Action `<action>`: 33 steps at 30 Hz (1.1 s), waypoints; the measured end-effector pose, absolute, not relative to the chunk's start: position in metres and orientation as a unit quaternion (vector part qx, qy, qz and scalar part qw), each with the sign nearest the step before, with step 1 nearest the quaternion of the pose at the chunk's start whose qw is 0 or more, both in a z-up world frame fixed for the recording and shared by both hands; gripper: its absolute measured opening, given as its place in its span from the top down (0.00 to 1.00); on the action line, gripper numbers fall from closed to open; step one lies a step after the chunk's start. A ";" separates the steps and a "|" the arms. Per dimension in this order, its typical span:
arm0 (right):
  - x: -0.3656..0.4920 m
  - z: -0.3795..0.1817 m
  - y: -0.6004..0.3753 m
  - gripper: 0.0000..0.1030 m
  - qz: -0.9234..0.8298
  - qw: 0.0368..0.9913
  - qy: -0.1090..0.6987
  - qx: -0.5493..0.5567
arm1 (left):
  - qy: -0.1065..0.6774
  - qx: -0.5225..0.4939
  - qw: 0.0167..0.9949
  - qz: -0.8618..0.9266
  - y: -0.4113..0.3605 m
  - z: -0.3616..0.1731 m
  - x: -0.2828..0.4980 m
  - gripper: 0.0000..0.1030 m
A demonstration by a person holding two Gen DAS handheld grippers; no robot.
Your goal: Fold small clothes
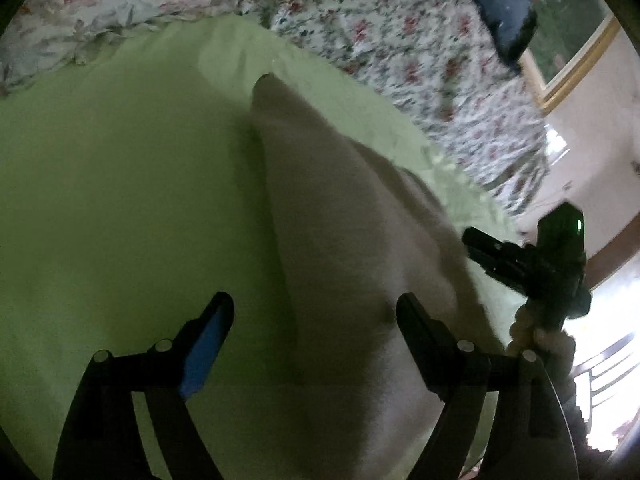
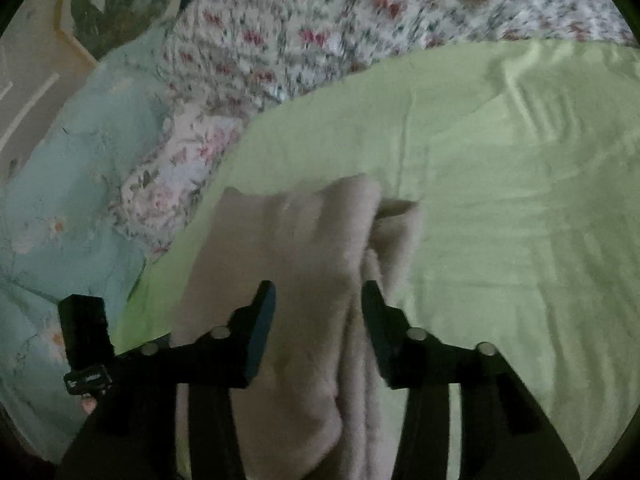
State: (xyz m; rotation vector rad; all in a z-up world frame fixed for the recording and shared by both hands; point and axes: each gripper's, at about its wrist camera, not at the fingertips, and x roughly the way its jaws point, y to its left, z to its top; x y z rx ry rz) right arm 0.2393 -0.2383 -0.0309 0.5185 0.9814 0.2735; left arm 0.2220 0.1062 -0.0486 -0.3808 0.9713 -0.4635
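A beige fleecy garment [image 1: 340,208] lies folded lengthwise on a light green sheet [image 1: 120,184]. In the left wrist view my left gripper [image 1: 316,314] hovers over the garment's near end with its jaws wide apart and its pads clear of the cloth. In the right wrist view the garment [image 2: 288,240] shows a doubled edge with a raised fold running between the fingers. My right gripper [image 2: 319,300] stands over that fold, jaws partly apart, and the pads do not press the cloth. The right gripper [image 1: 516,256] also shows at the right of the left wrist view.
A floral bedspread [image 1: 400,40] surrounds the green sheet, with a floral pillow [image 1: 100,4] at the far left. A pale blue floral cover [image 2: 60,184] lies beside the sheet. A dark blue item [image 1: 504,12] and a gold-framed picture [image 1: 572,32] stand beyond the bed.
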 end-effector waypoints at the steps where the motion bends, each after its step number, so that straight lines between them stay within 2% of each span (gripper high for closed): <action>1: 0.249 -0.042 -0.234 0.67 0.116 0.831 0.485 0.245 | 0.464 -0.176 0.841 -0.214 0.104 -0.050 0.223 0.19; 3: 0.258 -0.056 -0.233 0.82 0.099 0.816 0.509 0.254 | 0.468 -0.172 0.841 -0.212 0.099 -0.049 0.225 0.20; 7: 0.239 -0.027 -0.237 0.91 0.125 0.841 0.450 0.273 | 0.467 -0.141 0.847 -0.209 0.083 -0.042 0.222 0.23; 11: 0.210 -0.011 -0.246 0.91 0.116 0.861 0.424 0.258 | 0.477 -0.125 0.842 -0.219 0.073 -0.046 0.218 0.23; 16: 0.213 -0.076 -0.263 0.92 0.066 0.828 0.485 0.273 | 0.504 -0.125 0.826 -0.220 0.062 -0.067 0.216 0.21; 19: 0.215 -0.083 -0.268 0.90 0.067 0.827 0.472 0.299 | 0.503 -0.111 0.831 -0.211 0.057 -0.066 0.212 0.20; 26: 0.202 -0.047 -0.267 0.86 0.043 0.851 0.445 0.276 | 0.465 -0.091 0.861 -0.184 0.068 -0.030 0.200 0.22; 29: 0.196 -0.025 -0.259 0.86 0.057 0.864 0.423 0.268 | 0.440 -0.108 0.869 -0.197 0.070 -0.011 0.199 0.22; 33: 0.200 -0.017 -0.233 0.86 0.097 0.860 0.431 0.254 | 0.413 -0.127 0.868 -0.245 0.058 0.006 0.203 0.23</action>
